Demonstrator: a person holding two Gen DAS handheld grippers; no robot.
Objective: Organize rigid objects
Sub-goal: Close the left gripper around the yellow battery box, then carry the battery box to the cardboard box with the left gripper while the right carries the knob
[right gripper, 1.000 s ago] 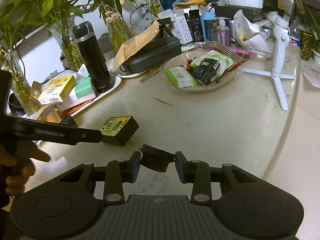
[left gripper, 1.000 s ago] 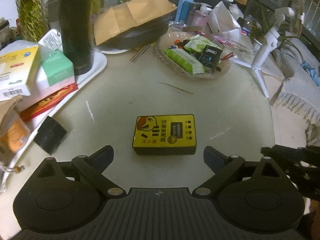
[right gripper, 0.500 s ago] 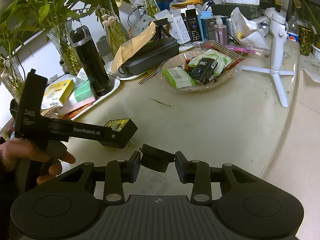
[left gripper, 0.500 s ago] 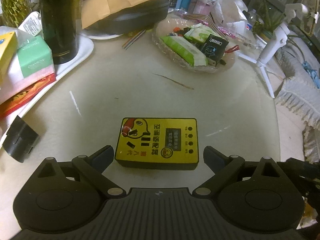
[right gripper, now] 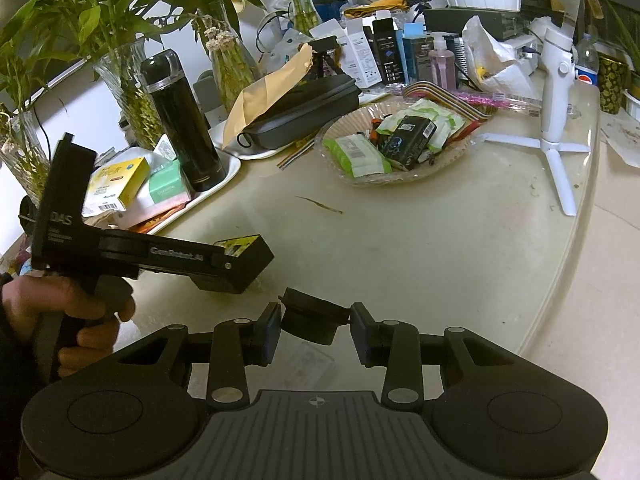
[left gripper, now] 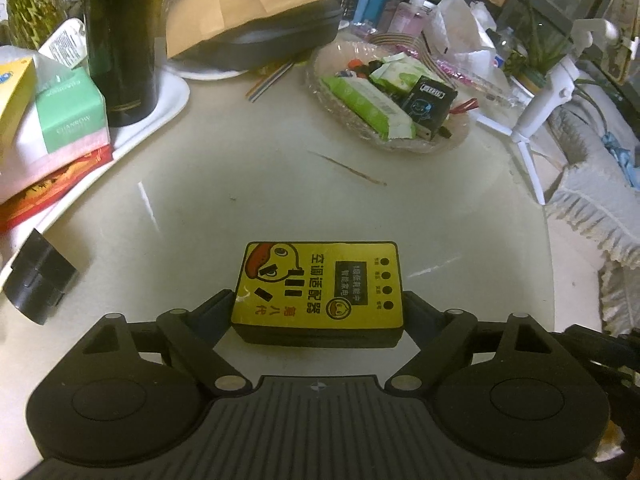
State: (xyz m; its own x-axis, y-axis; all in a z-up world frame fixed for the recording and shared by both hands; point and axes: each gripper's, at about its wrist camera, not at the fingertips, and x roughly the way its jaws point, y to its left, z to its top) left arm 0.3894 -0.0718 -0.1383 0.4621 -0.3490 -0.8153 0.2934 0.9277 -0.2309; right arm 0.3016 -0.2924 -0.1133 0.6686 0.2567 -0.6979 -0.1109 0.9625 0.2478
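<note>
A black box with a yellow cartoon label (left gripper: 320, 290) lies on the beige table. My left gripper (left gripper: 318, 310) has closed its fingers against both sides of it; the box also shows in the right wrist view (right gripper: 240, 262), held at the tip of the left gripper. My right gripper (right gripper: 314, 326) is shut on a small black object (right gripper: 310, 316) and holds it just above the table near the front edge.
A white tray (left gripper: 160, 120) at the left carries boxes and a dark flask (left gripper: 120, 40). A small black block (left gripper: 38, 282) lies beside it. A glass dish of packets (left gripper: 384, 104) and a white tripod (right gripper: 556, 120) stand further back.
My left gripper moved forward around the yellow-labelled box and closed its fingers on it. My right gripper stayed in place, still holding the small black object.
</note>
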